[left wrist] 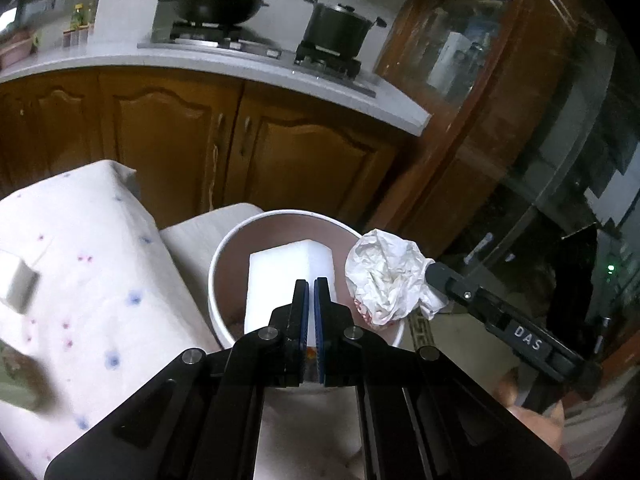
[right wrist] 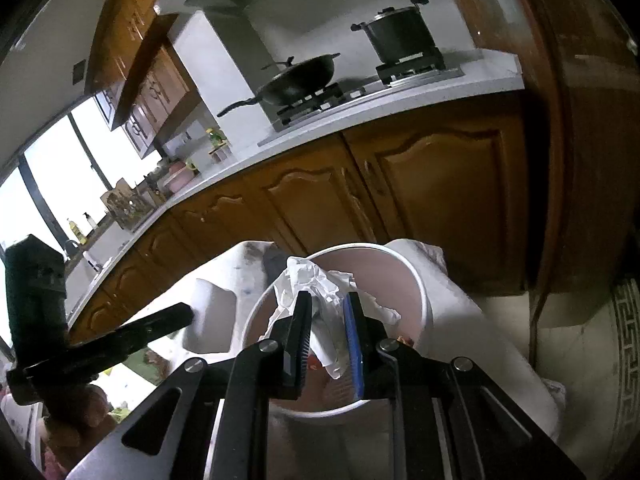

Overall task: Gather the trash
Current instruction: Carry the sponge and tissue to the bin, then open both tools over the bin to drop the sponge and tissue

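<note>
A white pail (left wrist: 218, 264) with a pinkish inside stands below both grippers. In it I see a white block (left wrist: 280, 276), right under my left gripper (left wrist: 311, 283). Its jaws are shut; a small orange scrap shows low between the pads, and I cannot tell what it is. My right gripper (right wrist: 328, 300) is shut on a crumpled white paper (right wrist: 310, 280) and holds it over the pail (right wrist: 418, 288). From the left wrist view the paper (left wrist: 384, 276) hangs at the pail's right rim, with the right gripper (left wrist: 430, 272) behind it. The left gripper (right wrist: 184, 314) reaches in from the left.
A table with a white flowered cloth (left wrist: 80, 248) lies left of the pail, with a small white block (left wrist: 18, 286) on it. Brown cabinet doors (left wrist: 168, 140) and a counter with a wok (left wrist: 216, 4) and a pot (left wrist: 338, 28) stand behind. A glass-fronted cabinet (left wrist: 520, 140) is at the right.
</note>
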The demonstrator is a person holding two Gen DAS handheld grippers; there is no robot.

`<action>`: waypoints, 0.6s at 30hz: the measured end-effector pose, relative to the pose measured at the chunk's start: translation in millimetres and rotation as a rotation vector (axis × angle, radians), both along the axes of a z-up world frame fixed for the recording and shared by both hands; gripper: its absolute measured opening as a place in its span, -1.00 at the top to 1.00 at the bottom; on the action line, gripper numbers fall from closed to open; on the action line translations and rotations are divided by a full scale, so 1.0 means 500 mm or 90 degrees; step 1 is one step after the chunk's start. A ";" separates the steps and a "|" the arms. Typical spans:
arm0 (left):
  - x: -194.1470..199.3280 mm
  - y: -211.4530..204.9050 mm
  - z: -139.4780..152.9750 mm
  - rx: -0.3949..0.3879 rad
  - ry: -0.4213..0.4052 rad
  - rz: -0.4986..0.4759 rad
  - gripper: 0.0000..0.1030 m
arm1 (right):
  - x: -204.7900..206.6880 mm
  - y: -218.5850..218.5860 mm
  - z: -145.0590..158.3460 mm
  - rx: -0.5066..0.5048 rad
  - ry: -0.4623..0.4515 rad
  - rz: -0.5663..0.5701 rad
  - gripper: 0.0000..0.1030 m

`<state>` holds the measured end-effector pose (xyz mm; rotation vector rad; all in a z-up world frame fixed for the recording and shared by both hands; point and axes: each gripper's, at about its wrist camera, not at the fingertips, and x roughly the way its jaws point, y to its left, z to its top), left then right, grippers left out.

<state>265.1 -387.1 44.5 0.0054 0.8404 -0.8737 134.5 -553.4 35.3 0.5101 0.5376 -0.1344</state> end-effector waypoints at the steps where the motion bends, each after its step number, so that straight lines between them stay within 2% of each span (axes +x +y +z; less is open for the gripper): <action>1: 0.003 -0.006 -0.005 0.003 0.000 -0.002 0.95 | 0.004 -0.004 -0.002 0.002 0.002 0.000 0.67; 8: 0.014 -0.045 -0.032 0.025 0.002 -0.008 0.95 | 0.028 -0.023 -0.026 0.011 0.019 -0.002 0.67; 12: 0.024 -0.051 -0.052 0.032 0.020 -0.007 0.92 | 0.034 -0.022 -0.036 0.011 0.028 0.000 0.65; 15: 0.030 -0.050 -0.066 0.042 0.033 -0.004 0.87 | 0.040 -0.027 -0.042 0.018 0.035 -0.003 0.45; 18: 0.029 -0.046 -0.069 0.044 0.033 0.000 0.51 | 0.038 -0.030 -0.043 0.020 0.035 -0.011 0.05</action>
